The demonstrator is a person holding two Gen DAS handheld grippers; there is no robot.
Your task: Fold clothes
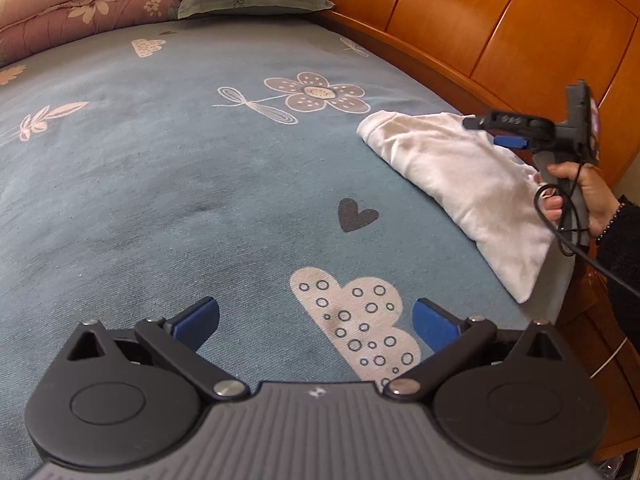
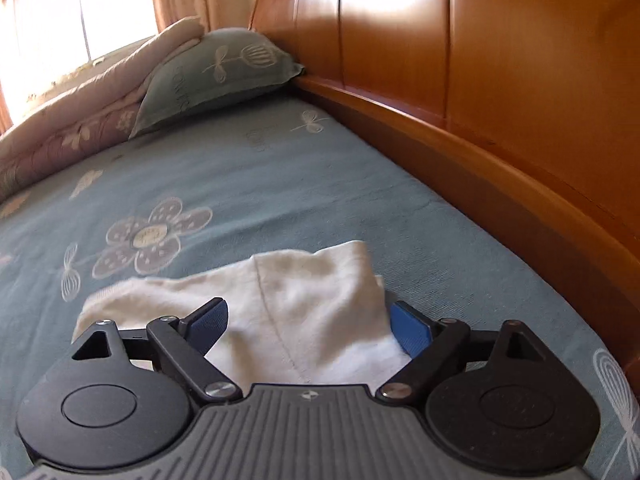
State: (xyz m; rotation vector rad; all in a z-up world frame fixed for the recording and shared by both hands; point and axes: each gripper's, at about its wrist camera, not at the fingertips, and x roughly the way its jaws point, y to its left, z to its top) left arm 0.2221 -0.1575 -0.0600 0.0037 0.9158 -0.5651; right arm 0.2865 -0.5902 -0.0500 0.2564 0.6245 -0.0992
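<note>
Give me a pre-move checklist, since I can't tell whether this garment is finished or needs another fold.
1. Left gripper open and empty over the blue patterned bedsheet: ok.
2. Right gripper open, fingers either side of the white folded cotton garment: ok.
3. Garment folded into a compact bundle: ok.
4. Garment fully on the bed: not ok, it lies at the edge near the orange wooden headboard.
5. Fingers touching cloth: cannot tell.
6. Black cable away from garment: cannot tell.
</note>
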